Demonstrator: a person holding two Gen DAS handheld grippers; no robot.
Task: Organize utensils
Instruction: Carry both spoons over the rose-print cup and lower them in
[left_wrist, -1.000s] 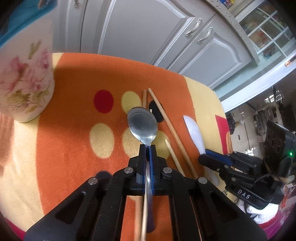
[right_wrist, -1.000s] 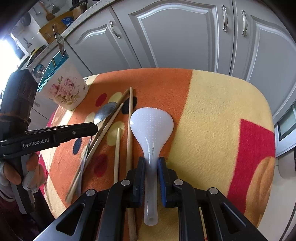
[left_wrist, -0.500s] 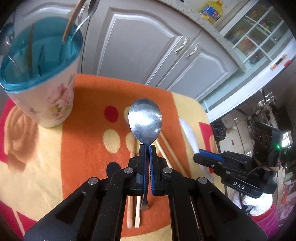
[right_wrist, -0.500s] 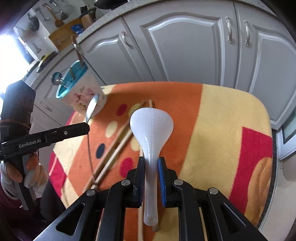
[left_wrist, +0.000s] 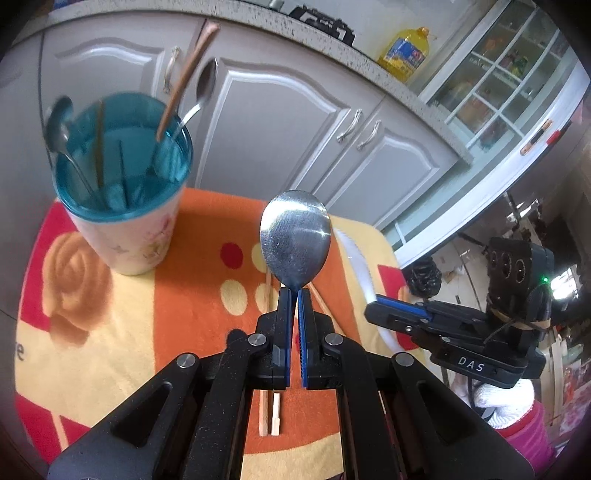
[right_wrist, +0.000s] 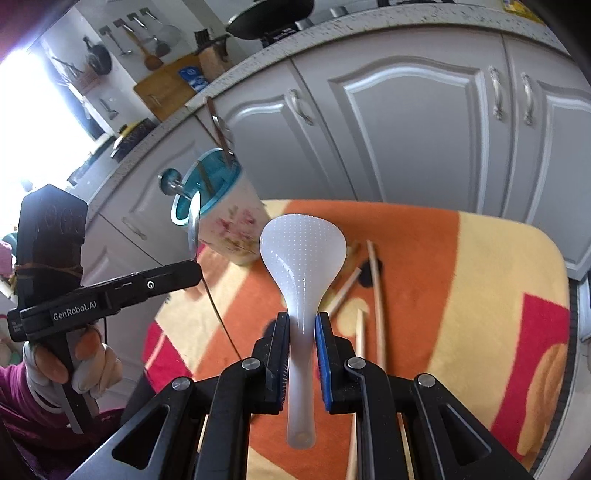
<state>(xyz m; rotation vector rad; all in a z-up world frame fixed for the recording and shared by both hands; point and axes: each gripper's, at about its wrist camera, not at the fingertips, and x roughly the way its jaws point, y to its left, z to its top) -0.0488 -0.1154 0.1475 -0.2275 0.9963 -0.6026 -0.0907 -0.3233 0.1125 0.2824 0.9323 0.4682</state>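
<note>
Both tools are higher now; left gripper (left_wrist: 294, 295) pinches a shiny metal spoon (left_wrist: 294, 243); right gripper (right_wrist: 302, 321) squeezes a white, dotted rice paddle (right_wrist: 301, 254).

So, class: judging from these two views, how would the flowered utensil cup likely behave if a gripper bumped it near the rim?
The cup looks tall and narrower at its base, so probably tippy. Utensils leaning above its rim would likely rattle or shift.

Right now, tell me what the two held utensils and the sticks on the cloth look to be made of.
Round-bowled grey spoon: likely stainless steel; it shines and shows fine scratches. White translucent dimpled rice paddle: probably plastic; light passes through it and its surface is glossy and moulded. Pale tan chopsticks lying on the orange cloth: apparently wood or bamboo, matte, unlacquered; the grain is too small to tell.
</note>
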